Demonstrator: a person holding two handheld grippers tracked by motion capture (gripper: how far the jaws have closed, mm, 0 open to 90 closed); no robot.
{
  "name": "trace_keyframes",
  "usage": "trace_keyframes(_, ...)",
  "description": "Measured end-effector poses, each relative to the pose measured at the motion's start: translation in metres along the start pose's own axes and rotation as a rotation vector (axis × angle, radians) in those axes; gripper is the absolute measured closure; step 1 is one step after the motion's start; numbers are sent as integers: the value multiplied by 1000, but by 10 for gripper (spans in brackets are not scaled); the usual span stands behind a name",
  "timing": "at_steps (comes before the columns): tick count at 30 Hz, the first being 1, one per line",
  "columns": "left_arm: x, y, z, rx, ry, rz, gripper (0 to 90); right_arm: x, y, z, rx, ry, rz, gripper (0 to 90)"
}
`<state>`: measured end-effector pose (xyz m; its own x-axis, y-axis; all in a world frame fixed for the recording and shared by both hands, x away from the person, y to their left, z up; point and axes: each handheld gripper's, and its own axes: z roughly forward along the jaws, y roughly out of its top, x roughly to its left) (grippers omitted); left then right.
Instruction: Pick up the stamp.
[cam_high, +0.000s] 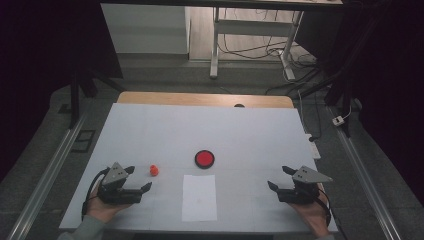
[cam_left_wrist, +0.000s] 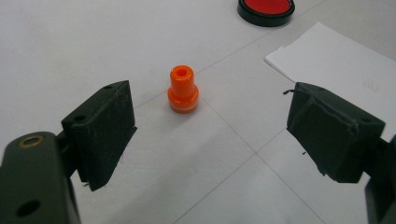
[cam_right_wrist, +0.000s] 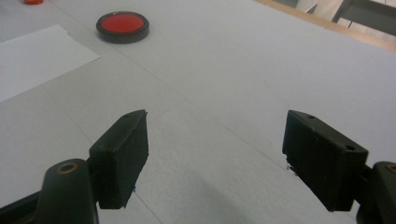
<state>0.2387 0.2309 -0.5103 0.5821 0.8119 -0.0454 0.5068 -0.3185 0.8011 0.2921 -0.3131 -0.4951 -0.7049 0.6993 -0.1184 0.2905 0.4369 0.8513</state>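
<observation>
- White table top (cam_high: 240, 135) sits in a dark room.
- Small orange plastic peg (cam_high: 154, 170) stands upright, left of the round red disc with a black rim (cam_high: 204, 159).
- Left gripper (cam_high: 138, 179) is wide open near the peg, not touching.
- Right gripper (cam_high: 280, 177) is wide open, holding nothing, right of the disc.
- White paper sheet (cam_high: 199, 197) lies just below the disc.

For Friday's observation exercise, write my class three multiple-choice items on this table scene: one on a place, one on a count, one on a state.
1. Where does the orange peg stand?
A. On the white paper sheet
B. On the bare table, ahead of the left gripper
C. Inside the red disc

2. How many grippers are there?
A. One
B. Two
C. Three

3. How are the right gripper jaws?
A. Wide apart, empty
B. Clamped on the peg
C. Shut on the paper

Answers: 1 B, it stands clear of the paper and disc; 2 B, one in each hand; 3 A, only table between them.
</observation>
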Motion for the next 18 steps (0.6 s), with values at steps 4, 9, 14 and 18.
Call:
trace_keyframes(4,-1,1,-1,-3,-2,9,160,-1,0,0,-8,1,7,223)
trace_keyframes(9,-2,2,-2,0,-4,15,162,0,1,-1,-10,3,9,224)
trace_keyframes(14,0,2,-4,-7,3,12,163,1,2,0,-12,7,2,226)
trace_keyframes(18,-1,4,-5,-5,-2,18,170,2,0,2,4,4,-2,227)
